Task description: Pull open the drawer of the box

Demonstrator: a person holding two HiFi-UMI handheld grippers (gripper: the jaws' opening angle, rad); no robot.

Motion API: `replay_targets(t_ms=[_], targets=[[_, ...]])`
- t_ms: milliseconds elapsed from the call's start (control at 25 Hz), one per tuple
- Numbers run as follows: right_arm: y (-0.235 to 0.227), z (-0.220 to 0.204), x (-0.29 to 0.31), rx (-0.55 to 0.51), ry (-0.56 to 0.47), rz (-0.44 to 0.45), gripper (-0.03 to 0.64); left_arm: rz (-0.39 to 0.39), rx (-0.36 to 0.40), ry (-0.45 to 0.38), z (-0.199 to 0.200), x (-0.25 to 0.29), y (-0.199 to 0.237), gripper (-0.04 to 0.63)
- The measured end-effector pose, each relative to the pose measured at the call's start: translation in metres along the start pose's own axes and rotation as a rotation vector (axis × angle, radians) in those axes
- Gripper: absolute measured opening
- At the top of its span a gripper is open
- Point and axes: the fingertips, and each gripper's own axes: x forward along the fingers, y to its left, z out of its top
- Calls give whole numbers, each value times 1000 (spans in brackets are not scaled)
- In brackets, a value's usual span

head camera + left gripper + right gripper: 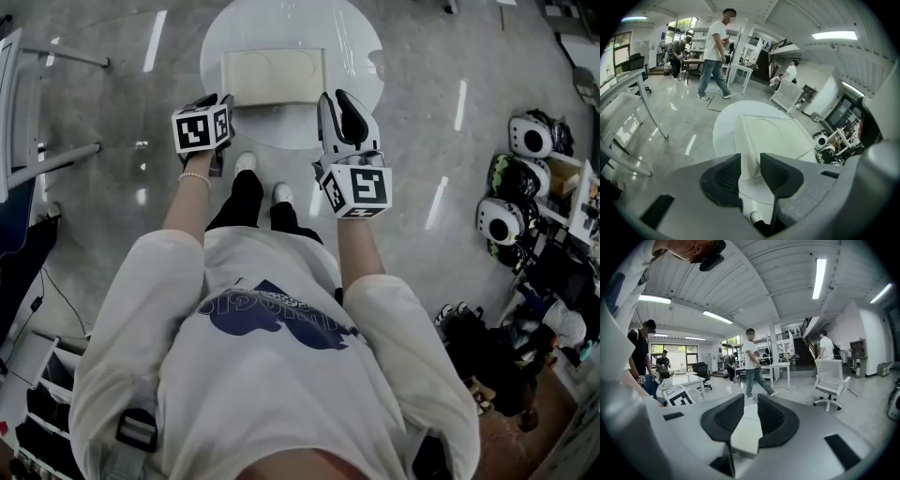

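A polished grey floor with streaks of reflected ceiling light fills an open workshop, where desks, a white swivel chair and several people stand well beyond, one person walking past the far tables. On this floor stands a round white table, and the cream box lies on it close to the table's near edge, its flat top carrying a faint ring outline. The left gripper is at the box's near left corner; its own view shows its jaws spread wide, the box corner showing in the gap between the dark ribbed pads without either pad pressing on it. The right gripper is at the box's near right corner, and its view shows its jaws pinching a pale part of the box that fills the gap between the pads. Whether the drawer is out at all cannot be told. Off to the right of the table, rounded white and black helmets sit stacked beside cluttered shelving.
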Motion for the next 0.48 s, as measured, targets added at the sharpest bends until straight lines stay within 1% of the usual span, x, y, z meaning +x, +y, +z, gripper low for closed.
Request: replay_targets(t_ms=[120, 240, 360, 480], targets=[[-4, -11, 4, 4, 20, -16, 84, -10, -5, 23, -3, 8, 2, 117], [-12, -28, 10, 30, 79, -34, 84, -28, -23, 42, -3, 12, 1, 115], [-17, -57, 14, 76, 199, -42, 89, -38, -59, 72, -1, 13, -1, 106], [-14, -97, 15, 118, 352, -36, 91, -36, -68, 103, -1, 12, -1, 100]])
